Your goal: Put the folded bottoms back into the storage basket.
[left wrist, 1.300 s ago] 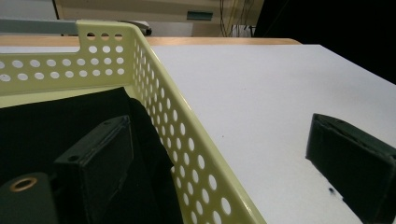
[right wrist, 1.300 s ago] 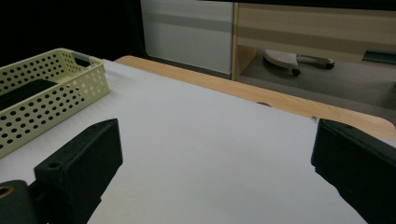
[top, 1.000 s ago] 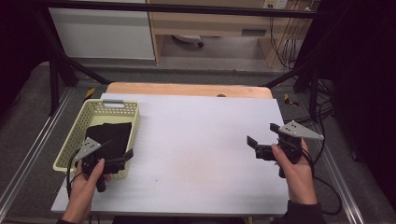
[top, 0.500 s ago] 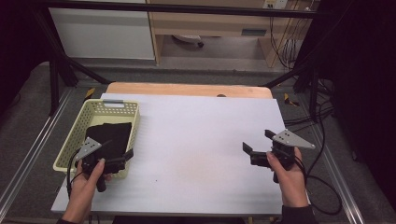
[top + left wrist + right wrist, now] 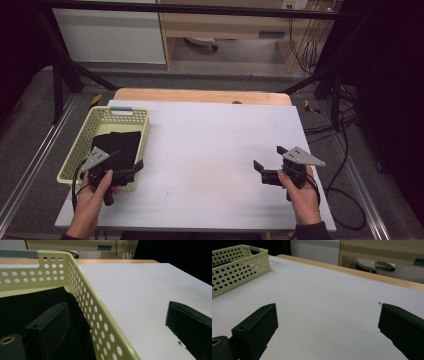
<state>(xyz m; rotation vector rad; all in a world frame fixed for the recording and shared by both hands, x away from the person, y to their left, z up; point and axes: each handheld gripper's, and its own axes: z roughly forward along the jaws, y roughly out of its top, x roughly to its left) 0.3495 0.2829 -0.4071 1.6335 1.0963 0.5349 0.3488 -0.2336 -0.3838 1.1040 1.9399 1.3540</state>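
Note:
A pale yellow perforated basket [image 5: 145, 122] stands at the table's left with a black cloth [image 5: 119, 144] lying in it. My left gripper [image 5: 129, 159] is open at the basket's near right corner and straddles its right wall. In the left gripper view [image 5: 116, 306], one jaw hangs over the black cloth [image 5: 30, 305] inside the basket [image 5: 82, 287] and the other over the white table outside. My right gripper [image 5: 268, 157] is open at the near right of the table, nothing between its jaws. In the right gripper view [image 5: 327, 306] it faces bare white table, the basket [image 5: 239, 265] far off.
The white table top [image 5: 210, 145] has a wooden strip [image 5: 200, 95] along its far edge. Black frame legs and cables [image 5: 345, 125] stand on the floor to the right. A person's hands hold both grippers from the near edge.
My right gripper has drawn back toward the near edge and slightly left, still open. The left gripper and the basket have not moved.

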